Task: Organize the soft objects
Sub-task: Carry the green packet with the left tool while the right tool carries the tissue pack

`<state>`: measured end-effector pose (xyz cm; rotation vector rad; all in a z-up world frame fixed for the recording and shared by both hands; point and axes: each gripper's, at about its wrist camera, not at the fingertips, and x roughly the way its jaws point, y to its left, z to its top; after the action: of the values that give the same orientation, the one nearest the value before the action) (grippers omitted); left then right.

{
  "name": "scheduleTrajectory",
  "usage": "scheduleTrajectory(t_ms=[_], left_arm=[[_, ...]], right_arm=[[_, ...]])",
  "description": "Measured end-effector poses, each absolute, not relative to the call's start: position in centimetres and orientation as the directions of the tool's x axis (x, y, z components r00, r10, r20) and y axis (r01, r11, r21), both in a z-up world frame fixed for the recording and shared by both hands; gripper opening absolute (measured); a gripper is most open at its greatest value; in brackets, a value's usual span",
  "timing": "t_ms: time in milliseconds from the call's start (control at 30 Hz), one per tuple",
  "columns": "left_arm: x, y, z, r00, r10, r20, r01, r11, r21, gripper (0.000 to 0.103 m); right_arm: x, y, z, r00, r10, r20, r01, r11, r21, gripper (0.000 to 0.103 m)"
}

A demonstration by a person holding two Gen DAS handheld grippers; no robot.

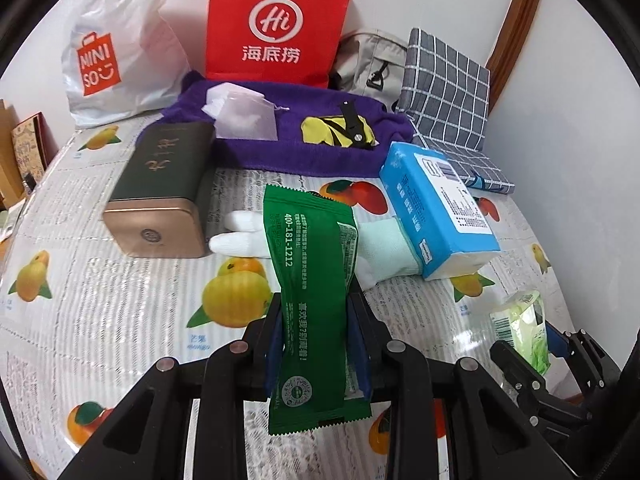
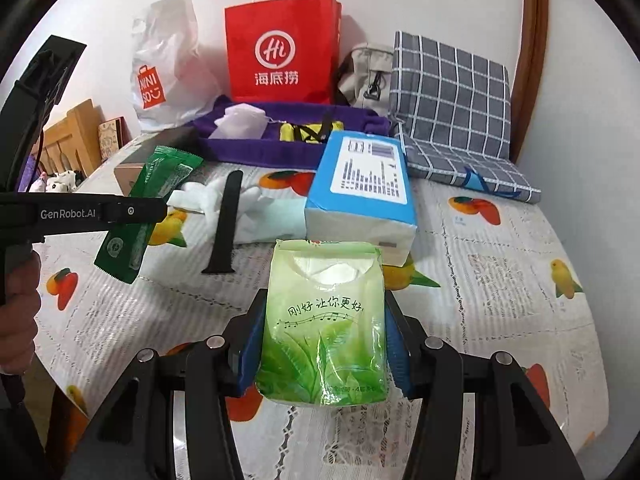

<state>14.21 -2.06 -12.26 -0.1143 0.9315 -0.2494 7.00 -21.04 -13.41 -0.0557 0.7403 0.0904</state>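
My left gripper is shut on a dark green wipe packet, which stands upright above the fruit-print tablecloth. In the right wrist view the same packet hangs tilted at the left. My right gripper is shut on a light green pocket tissue pack; its blue pads press on both sides. That pack shows at the lower right of the left wrist view. A blue tissue pack and a white glove lie on the table behind.
A black strap lies across the glove. A green and gold tin sits at the left. Behind are a purple cloth tray with a pouch and a yellow item, a red paper bag, a white plastic bag and a grey checked bag.
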Motion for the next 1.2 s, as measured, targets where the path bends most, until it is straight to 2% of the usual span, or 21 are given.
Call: scheduleTrajectory(t_ms=[600,1200], left_arm=[[10.5,0.5,-7.5,0.648,-0.239,-0.723,0.123,0.970,-0.209,0.028],[11.5,1.8,-2.4,0.701,-0.217,-0.680,0.105,0.973,-0.203,0.028]], right_arm=[[5.0,-21.2,-8.6,0.787,0.082,-0.612,-0.102,0.995,0.002,0.052],[8.7,-21.5,-3.6,0.808,0.106,-0.579,-0.104,0.994,0.036,0.052]])
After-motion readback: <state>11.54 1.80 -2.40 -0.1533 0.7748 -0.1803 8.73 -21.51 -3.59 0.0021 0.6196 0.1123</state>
